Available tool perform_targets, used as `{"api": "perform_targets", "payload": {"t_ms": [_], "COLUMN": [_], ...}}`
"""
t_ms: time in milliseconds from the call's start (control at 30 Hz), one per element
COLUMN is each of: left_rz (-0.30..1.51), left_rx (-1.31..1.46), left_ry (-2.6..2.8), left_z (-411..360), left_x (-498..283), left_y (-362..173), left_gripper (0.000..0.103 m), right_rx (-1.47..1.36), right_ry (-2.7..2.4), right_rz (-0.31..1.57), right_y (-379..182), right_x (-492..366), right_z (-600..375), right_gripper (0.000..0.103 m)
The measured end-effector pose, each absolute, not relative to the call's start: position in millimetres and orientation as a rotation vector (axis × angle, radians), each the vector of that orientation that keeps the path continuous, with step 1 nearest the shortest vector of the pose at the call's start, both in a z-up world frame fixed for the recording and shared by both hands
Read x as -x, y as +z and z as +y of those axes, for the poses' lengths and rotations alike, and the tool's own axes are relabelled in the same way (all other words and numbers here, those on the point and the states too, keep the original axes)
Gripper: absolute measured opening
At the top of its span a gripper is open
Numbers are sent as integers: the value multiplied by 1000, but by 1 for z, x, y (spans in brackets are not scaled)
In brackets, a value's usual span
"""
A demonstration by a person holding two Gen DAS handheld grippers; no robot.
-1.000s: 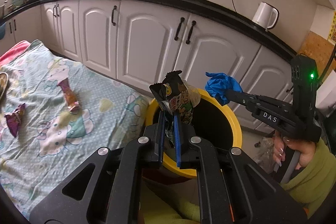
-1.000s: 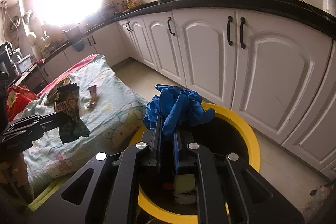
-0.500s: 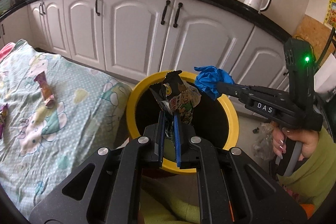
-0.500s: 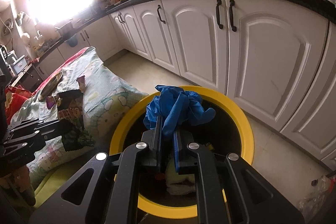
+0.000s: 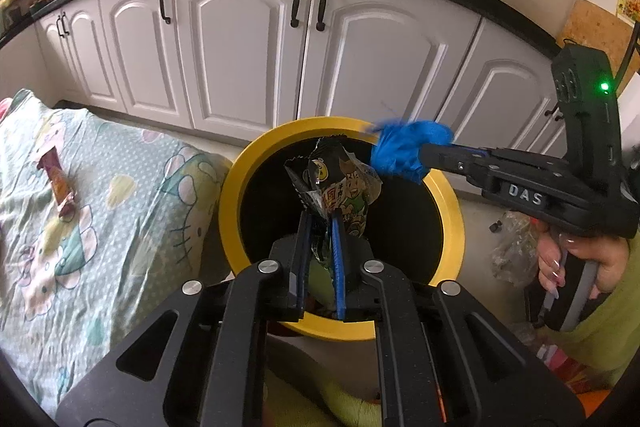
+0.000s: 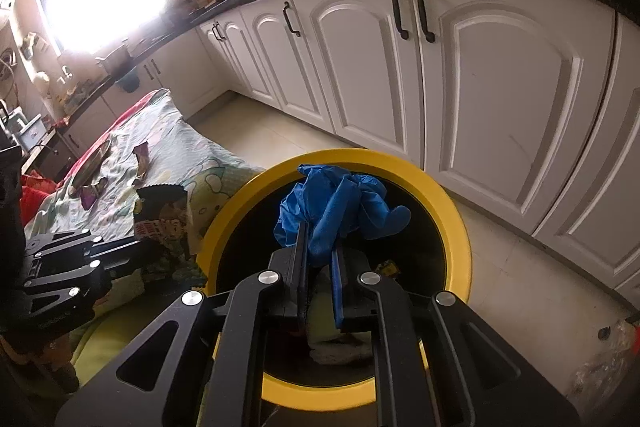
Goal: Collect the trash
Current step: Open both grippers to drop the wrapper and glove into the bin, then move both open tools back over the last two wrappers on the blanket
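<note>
My left gripper (image 5: 321,217) is shut on a printed snack wrapper (image 5: 334,183) and holds it over the mouth of a yellow-rimmed black trash bin (image 5: 240,171). My right gripper (image 6: 320,231) is shut on a crumpled blue glove (image 6: 340,203) above the same bin (image 6: 456,219). In the left wrist view the right gripper (image 5: 424,157) reaches in from the right with the glove (image 5: 406,151) over the bin's far rim. In the right wrist view the left gripper (image 6: 152,245) and its wrapper (image 6: 164,223) sit at the bin's left edge. Some trash lies at the bin's bottom.
A table with a cartoon-print cloth (image 5: 100,211) stands left of the bin, with a small wrapper (image 5: 60,183) on it. More wrappers (image 6: 140,157) and a plate lie further along it. White kitchen cabinets (image 5: 248,43) run behind. A clear plastic bag (image 5: 516,247) lies on the floor at right.
Both grippers have moved in over the bin and tilted down, so its opening is now more centred under them. The wrapper and glove stay gripped.
</note>
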State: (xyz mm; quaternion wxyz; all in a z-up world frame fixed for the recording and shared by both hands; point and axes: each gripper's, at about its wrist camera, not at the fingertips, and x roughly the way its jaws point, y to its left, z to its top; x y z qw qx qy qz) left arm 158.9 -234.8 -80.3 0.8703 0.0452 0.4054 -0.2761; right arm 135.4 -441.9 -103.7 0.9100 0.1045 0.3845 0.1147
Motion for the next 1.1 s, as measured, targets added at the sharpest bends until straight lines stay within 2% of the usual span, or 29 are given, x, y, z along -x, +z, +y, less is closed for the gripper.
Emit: {"api": "perform_targets", "payload": {"t_ms": [67,167,233,267,300,467,700,1100], "left_rz": [849,848,850,850,850,824,758,640], "left_rx": [-92,-75,-58,-44,-36,16,46,93], "left_ry": [-572,-557,-540,-522,-512,-451,-336,-124], "left_z": [-235,-230,-225,-219,-216,-193,-151,-72], "left_x": [-161,-163,-164,-165,-165,-166,-163,-155], "left_y": [-81,-81,-82,-82,-83,-79,-68,-43], "left_gripper": [7,28,46,50,58,87,92,92], "right_rx": [-222,-226,-234,-238,-242,-249,-209,-113], "right_ry": [231,224,216,213,206,195,246,386], "right_rz": [788,782,778,776,772,752,716,707], "right_y": [-104,-103,-103,-103,-103,-98,-80,-56], "right_x": [-135,-135,-135,-135,-134,-133,-135,-148], "right_z": [-444,-447,-449,-450,-451,-449,-418,-339], "right_gripper": [25,33,38,43,47,57,70,71]}}
